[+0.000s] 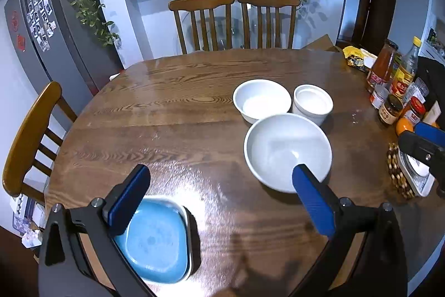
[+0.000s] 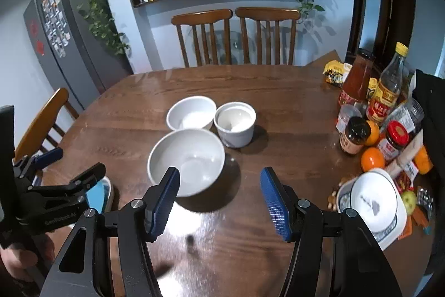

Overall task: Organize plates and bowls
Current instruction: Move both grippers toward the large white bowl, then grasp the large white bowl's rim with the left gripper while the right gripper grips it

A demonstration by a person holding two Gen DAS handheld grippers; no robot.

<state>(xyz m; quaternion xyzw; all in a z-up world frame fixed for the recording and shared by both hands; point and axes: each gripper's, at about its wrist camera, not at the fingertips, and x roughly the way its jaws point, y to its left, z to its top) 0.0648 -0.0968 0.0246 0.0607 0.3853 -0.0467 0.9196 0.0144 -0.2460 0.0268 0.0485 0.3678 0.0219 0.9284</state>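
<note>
A large white bowl stands mid-table. Behind it sit a shallow white bowl and a small deep white bowl, side by side. A blue plate lies near the table's front left edge, partly covered by my left gripper's finger. My left gripper hangs open above the table, holding nothing. My right gripper is open over bare wood just in front of the large bowl. A patterned white dish rests at the right.
Bottles, jars and oranges crowd the table's right side. Two wooden chairs stand behind the round wooden table, another chair at its left. A grey fridge stands far left. A hand shows at the lower left of the right wrist view.
</note>
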